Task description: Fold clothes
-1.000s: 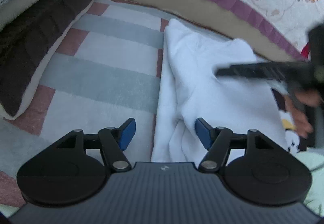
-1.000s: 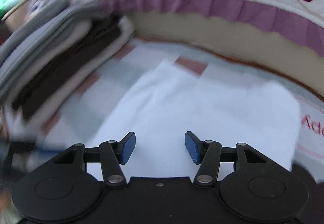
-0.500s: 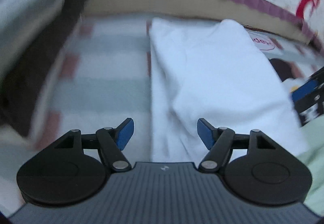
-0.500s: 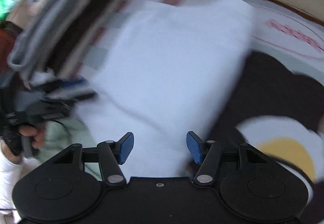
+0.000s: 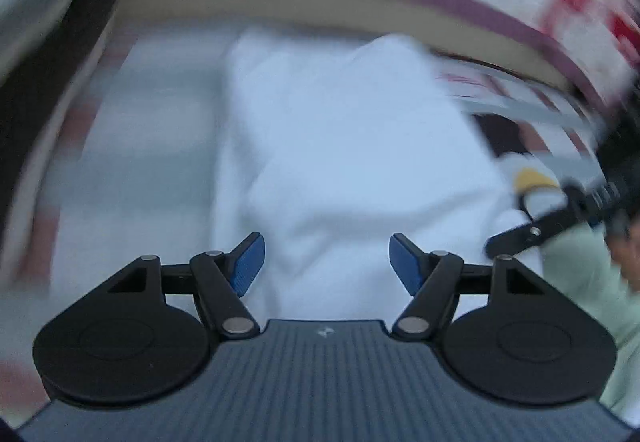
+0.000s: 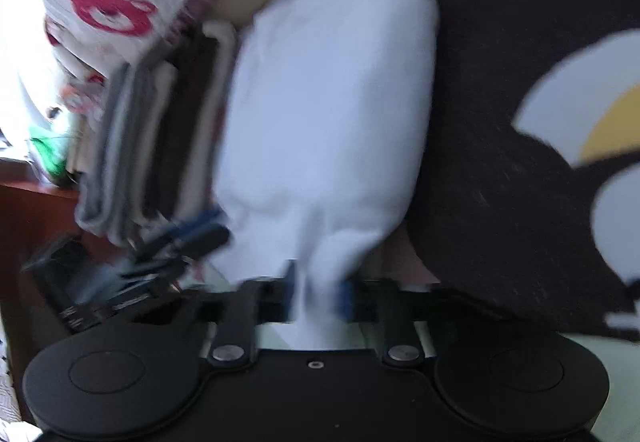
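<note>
Pinching white garment (image 6: 332, 114), right claw (image 6: 316, 294), just closed; left claw (image 5: 326, 266) agape, empty.

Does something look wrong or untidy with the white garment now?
Nothing looks damaged. The white garment is bunched at its near edge, where the right claw, just closing, pinches it. The left claw is open above it.

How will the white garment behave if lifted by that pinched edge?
Likely floppy: the white garment bunches into a narrow gather at the right tool, whose jaws have just closed on it. Probably light and drapes; folded layers may slide apart.
</note>
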The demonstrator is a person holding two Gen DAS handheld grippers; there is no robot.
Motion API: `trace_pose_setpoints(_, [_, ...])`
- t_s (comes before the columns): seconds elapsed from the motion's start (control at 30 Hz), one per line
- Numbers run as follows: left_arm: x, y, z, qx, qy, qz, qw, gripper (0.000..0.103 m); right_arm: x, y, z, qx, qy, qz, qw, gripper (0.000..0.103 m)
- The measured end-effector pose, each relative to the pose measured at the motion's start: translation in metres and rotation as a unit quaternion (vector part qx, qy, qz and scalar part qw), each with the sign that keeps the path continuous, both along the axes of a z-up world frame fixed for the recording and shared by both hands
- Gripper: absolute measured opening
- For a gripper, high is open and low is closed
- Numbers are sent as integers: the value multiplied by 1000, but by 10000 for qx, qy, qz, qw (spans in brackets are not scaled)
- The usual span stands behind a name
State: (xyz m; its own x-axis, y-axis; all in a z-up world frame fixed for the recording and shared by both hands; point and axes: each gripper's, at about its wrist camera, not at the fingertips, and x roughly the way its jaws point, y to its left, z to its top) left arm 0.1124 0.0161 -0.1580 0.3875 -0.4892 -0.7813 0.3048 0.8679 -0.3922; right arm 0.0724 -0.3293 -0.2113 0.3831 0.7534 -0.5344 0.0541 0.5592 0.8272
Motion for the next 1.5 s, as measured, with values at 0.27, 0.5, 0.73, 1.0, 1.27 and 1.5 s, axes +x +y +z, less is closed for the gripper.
trace_pose_setpoints(0.27, [-20, 56, -24, -2612, 1498, 1144, 9467, 69, 26, 12, 57, 374, -690, -206, 9967, 15])
trace_pose_setpoints(0.5, [-40, 78, -39, -4094, 1851, 1830, 8744, 71, 41, 19, 82, 158, -1022, -39, 9946, 15])
trace_pose_setpoints(0.73, [-49, 67, -44, -4642, 1986, 2242, 8335, 84, 53, 18, 94, 214, -1134, -157, 9932, 15])
trace_pose_setpoints(1.0, [-47, 27, -35, -4820, 2176, 2145, 8211, 95, 56, 16, 94, 330, -1159, -293, 9923, 15])
trace_pose_setpoints(1.27, [-63, 1, -36, -4511, 1573, 3741, 7949, 95, 27, 14, 93, 218, -1203, -521, 9911, 15])
trace_pose_setpoints(1.5, [-61, 4, -43, -3917, 1019, 3745, 8342, 33, 8, 0, 82, 251, -990, -557, 9932, 15])
